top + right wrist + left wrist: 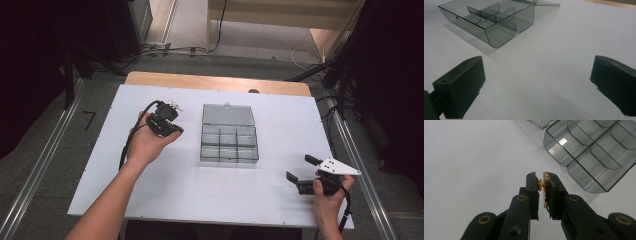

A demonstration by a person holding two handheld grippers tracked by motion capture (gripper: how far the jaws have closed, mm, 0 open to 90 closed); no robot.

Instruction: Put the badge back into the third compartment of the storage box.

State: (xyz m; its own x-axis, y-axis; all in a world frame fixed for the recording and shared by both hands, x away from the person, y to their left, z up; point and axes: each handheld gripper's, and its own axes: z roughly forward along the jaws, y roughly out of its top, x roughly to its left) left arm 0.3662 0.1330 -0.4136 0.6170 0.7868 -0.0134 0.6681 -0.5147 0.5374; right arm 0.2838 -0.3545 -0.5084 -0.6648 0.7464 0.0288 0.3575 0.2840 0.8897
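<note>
A clear grey compartment box [229, 145] stands in the middle of the white table [175, 190], its lid [227, 115] lying open flat behind it. My left gripper [167, 122] is held left of the box, above the table. In the left gripper view it [543, 176] is shut on a small thin gold piece [541, 184] standing edge-on between the pads, with the box [594, 152] to the upper right. My right gripper [300, 168] is near the front right of the table, open and holding nothing. In its own view [537, 67] the box [489, 20] lies ahead to the left.
The box's compartments [220, 151] look empty. A wooden strip [215, 82] borders the table's far edge. Metal rails [45, 155] run along both sides on the floor, and cables [170, 50] lie beyond the table.
</note>
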